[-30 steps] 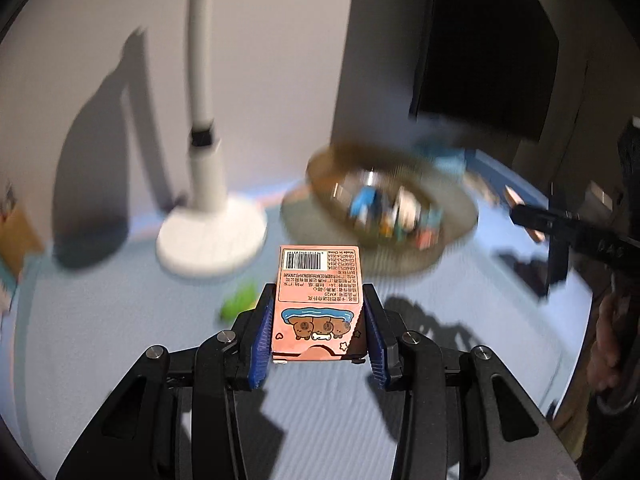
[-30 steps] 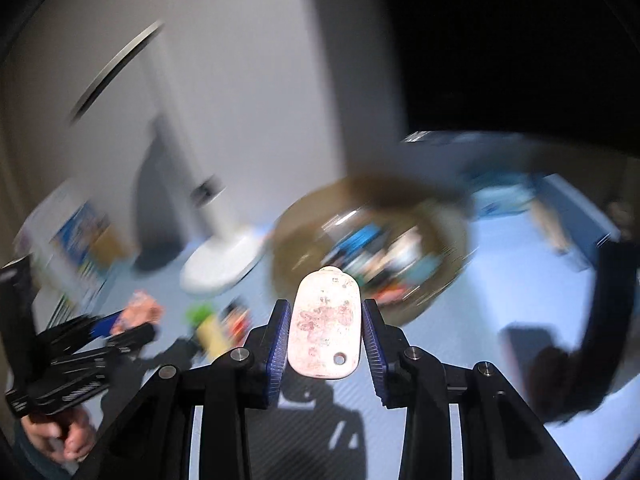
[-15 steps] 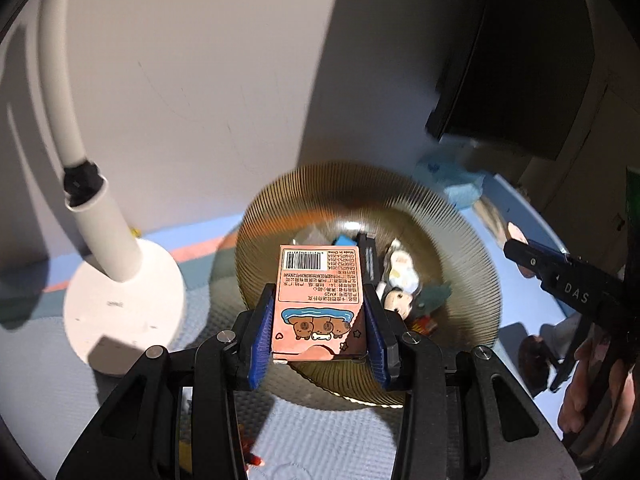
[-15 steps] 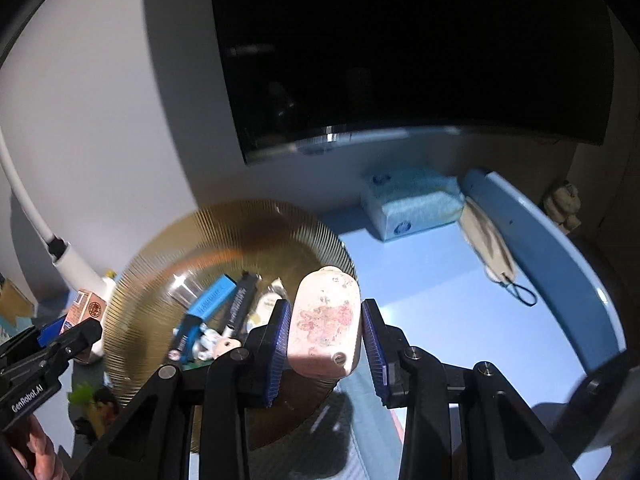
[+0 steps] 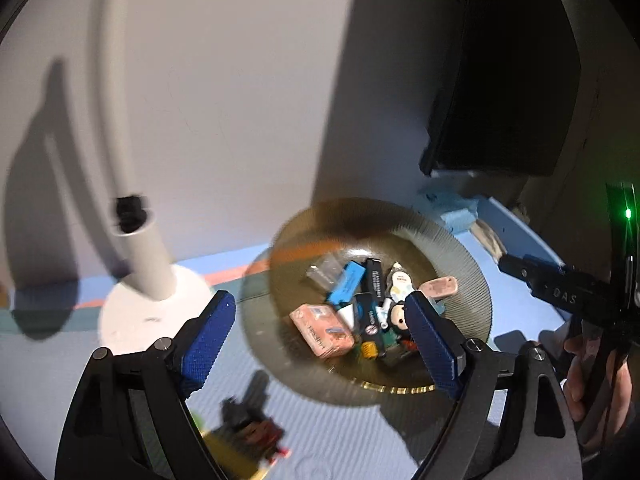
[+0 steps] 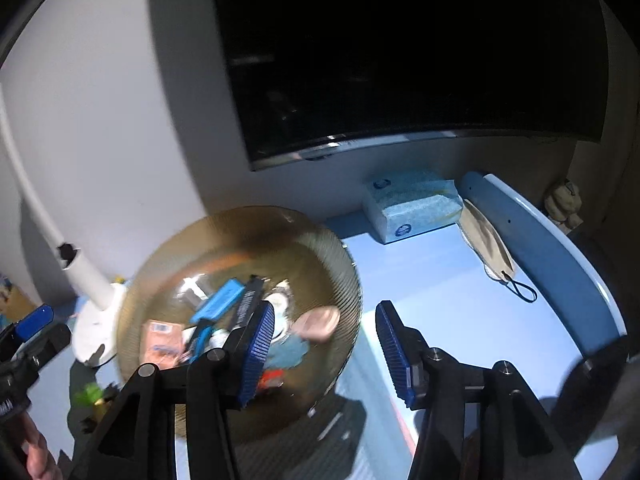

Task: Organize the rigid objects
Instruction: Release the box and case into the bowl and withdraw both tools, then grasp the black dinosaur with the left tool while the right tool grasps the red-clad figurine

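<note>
A ribbed amber glass bowl (image 5: 456, 248) (image 6: 340, 264) sits on the blue table and holds several small items. The pink carton (image 5: 322, 330) (image 6: 160, 340) lies in it at the left. The pink oval tag (image 5: 438, 287) (image 6: 318, 322) lies in it at the right. A blue stick (image 5: 346, 282) and a black stick (image 5: 374, 280) lie between them. My left gripper (image 5: 320, 340) is open and empty above the bowl's near side. My right gripper (image 6: 324, 350) is open and empty over the bowl's right rim.
A white lamp base (image 5: 152, 312) stands left of the bowl. Small toys (image 5: 244, 428) lie on the table near the left gripper. A blue tissue pack (image 6: 412, 204) and a face mask (image 6: 488, 244) lie at the back right, under a dark monitor (image 6: 400, 60).
Both grippers opened. The pink carton dropped from the left gripper into the bowl, and the pink tag dropped from the right gripper into the bowl.
</note>
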Available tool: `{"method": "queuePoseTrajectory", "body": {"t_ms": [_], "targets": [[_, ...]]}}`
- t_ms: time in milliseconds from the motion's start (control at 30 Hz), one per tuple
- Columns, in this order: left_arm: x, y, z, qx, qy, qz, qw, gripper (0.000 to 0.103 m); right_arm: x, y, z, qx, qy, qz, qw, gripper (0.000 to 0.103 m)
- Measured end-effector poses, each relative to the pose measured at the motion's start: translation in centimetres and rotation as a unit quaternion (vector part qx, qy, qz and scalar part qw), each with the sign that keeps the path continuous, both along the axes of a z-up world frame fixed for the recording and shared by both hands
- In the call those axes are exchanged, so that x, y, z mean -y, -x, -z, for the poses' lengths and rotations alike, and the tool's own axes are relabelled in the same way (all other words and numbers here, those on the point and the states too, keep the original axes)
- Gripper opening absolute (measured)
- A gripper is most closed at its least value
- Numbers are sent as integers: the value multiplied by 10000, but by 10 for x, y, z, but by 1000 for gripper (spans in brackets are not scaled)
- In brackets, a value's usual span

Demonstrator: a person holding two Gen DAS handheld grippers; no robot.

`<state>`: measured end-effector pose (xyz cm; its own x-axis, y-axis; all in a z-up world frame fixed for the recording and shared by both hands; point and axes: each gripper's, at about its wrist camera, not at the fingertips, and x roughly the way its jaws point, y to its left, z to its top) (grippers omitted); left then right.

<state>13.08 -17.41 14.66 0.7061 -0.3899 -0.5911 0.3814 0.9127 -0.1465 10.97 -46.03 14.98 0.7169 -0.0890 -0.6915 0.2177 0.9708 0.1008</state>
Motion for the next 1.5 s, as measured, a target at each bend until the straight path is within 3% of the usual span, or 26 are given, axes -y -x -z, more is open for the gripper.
{"method": "queuePoseTrajectory", "body": {"t_ms": [167,333,500,567,700,867,933,1067,1133,1300,1500], "targets": [[-56,37,-20,90,249,-258,9993,86,-33,34,-25,187,-205,-366,9989,60],[-104,77,-34,246,283,-525,9979,86,-83,62,-50,304,-347,-936,9945,60],[-138,104,-28,209,360,-750,9963,86,-135,86,-55,331,-157,-1386,9897,60],[-150,112,-11,41,360,-893,9953,86,-152,92,-44,235,-129,-1521,9880,61],[-170,120,33,-427,358,-1153,9918,86,-178,95,6,-225,-271,-1679,9852,62],[-185,117,103,-1152,431,-1506,9809,85,-200,90,81,-573,-138,-1869,9806,62],[-187,115,121,-1256,429,-1660,9772,85,-206,86,101,-686,-129,-1954,9782,62],[-185,119,135,-880,156,-1948,9768,85,-215,85,121,-652,160,-2047,9765,62],[-185,117,138,-1011,233,-1821,9778,86,-218,84,126,-755,229,-2074,9751,62],[-186,117,138,-1021,170,-1887,9766,86,-216,87,120,-551,212,-2067,9766,87],[-186,117,139,-1076,240,-1895,9757,86,-213,83,123,-718,118,-2005,9770,87]]}}
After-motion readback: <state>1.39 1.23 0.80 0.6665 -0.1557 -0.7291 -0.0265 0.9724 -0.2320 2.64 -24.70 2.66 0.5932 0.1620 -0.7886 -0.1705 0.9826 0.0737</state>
